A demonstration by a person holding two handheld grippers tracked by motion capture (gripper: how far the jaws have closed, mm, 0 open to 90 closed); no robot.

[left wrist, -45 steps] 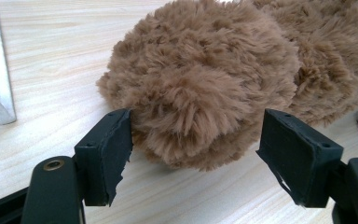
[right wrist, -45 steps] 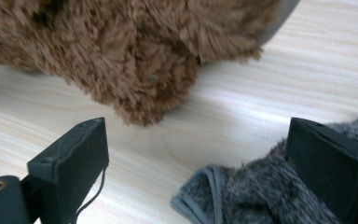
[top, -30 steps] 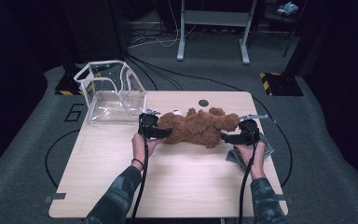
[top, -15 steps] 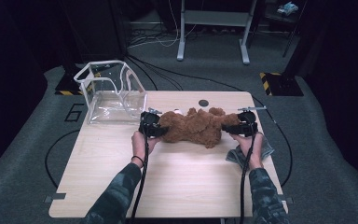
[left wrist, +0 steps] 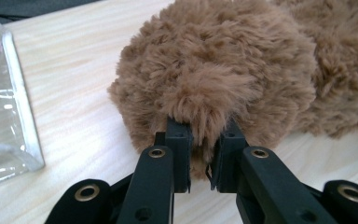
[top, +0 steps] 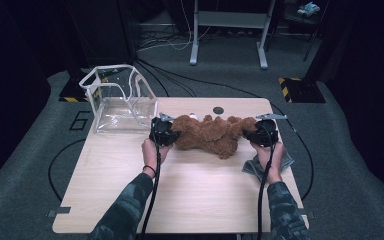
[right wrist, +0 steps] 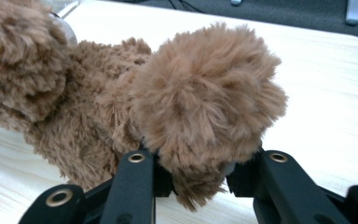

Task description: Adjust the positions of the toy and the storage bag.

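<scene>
A brown plush bear (top: 207, 134) lies stretched across the middle of the light wooden table (top: 180, 200), between my two grippers. My left gripper (top: 172, 135) holds its left end. In the left gripper view the jaws (left wrist: 200, 135) are nearly closed, pinching a tuft of fur on the rounded brown plush (left wrist: 223, 79). My right gripper (top: 247, 134) holds the other end. In the right gripper view its jaws (right wrist: 196, 163) clamp a fluffy round paw (right wrist: 205, 102), and the body runs off to the left.
A clear plastic bag with white edging (top: 117, 102) stands open at the table's far left, close to the left gripper. A grey cloth (top: 252, 167) lies under the right hand. A small black disc (top: 218, 110) sits near the far edge.
Both hands moved toward the far side of the table with the bear. The right hand moved more, and it left the grey cloth behind it.
</scene>
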